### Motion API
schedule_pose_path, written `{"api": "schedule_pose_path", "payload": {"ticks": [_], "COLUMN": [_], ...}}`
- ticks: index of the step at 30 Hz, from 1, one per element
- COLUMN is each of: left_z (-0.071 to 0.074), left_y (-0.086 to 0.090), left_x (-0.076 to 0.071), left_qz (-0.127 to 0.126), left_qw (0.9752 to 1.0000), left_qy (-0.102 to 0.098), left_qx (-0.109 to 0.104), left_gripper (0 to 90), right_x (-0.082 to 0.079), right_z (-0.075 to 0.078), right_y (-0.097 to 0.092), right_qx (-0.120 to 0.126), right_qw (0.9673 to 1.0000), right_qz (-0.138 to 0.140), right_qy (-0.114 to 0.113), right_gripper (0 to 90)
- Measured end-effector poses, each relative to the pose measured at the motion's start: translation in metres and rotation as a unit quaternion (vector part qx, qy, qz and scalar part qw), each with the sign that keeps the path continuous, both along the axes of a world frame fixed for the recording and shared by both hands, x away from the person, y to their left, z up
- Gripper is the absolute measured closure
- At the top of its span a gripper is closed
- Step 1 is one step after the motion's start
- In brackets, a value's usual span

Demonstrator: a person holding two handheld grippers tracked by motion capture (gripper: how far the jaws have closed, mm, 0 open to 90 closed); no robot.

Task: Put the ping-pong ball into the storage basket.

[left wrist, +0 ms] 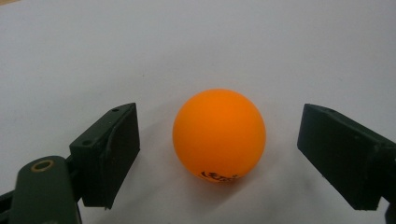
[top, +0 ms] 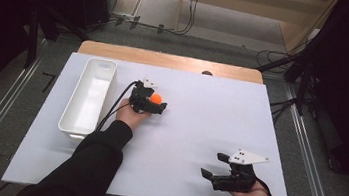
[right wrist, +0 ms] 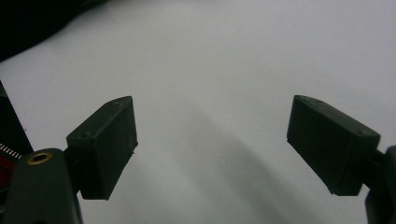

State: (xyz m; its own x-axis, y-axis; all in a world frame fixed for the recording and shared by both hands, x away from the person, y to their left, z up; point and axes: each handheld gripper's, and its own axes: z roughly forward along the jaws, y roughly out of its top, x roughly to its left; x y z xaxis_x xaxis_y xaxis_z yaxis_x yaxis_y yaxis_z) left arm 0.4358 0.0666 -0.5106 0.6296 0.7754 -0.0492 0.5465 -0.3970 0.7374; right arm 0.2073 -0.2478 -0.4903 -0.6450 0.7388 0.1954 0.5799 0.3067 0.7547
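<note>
While your left tool [left wrist: 219, 140] gapes wide around the small orange plastic ball [left wrist: 219, 134], neither jaw touches it. Your right tool [right wrist: 210, 140], at five o'clock on the white table [top: 199, 126], is wide open and empty.

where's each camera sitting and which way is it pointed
High view: above the person's side, facing forward and down on the white table; both forearms, left gripper, right gripper, white bin.
Left gripper view: along its open jaws at the orange ball, shared with the high view.
Right gripper view: along its open jaws at bare table.
</note>
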Motion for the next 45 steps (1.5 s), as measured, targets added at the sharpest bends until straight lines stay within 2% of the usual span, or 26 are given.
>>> {"api": "schedule_pose_path", "payload": {"ticks": [7, 9, 16, 23, 29, 33, 45], "left_z": [-0.0006, -0.0003, -0.0005, -0.0008, -0.0005, -0.0005, -0.0004], "left_y": [-0.0013, -0.0014, -0.0018, -0.0013, -0.0018, -0.0003, -0.0002], "left_x": [-0.0008, -0.0013, -0.0016, -0.0014, -0.0025, -0.0035, -0.0042], "left_qz": [0.001, -0.002, 0.004, 0.007, 0.015, 0.024, 0.019], "left_qw": [1.0000, 1.0000, 0.9999, 0.9999, 0.9996, 0.9995, 0.9994], "left_qy": [-0.005, -0.006, -0.008, -0.005, -0.011, -0.015, -0.016], "left_qx": [0.004, 0.007, 0.012, 0.013, 0.023, 0.017, 0.022], "left_gripper": [16.0, 23.7, 30.3, 35.5, 40.7, 49.9, 50.1], "right_x": [-0.0001, -0.0002, -0.0006, -0.0008, -0.0009, -0.0010, -0.0009], "right_z": [0.0000, 0.0000, 0.0005, 0.0002, 0.0002, 0.0002, -0.0002], "right_y": [-0.0001, -0.0001, -0.0016, -0.0006, -0.0007, -0.0005, -0.0001], "right_qx": [-0.001, -0.001, 0.000, -0.005, -0.005, -0.006, -0.006], "right_qw": [1.0000, 1.0000, 1.0000, 1.0000, 1.0000, 1.0000, 1.0000], "right_qz": [0.000, 0.000, -0.007, -0.003, -0.004, -0.004, -0.003], "right_qy": [-0.001, -0.001, -0.001, -0.001, 0.000, 0.000, -0.001], "right_gripper": [14.7, 14.7, 14.7, 14.7, 14.7, 14.7, 14.7]}}
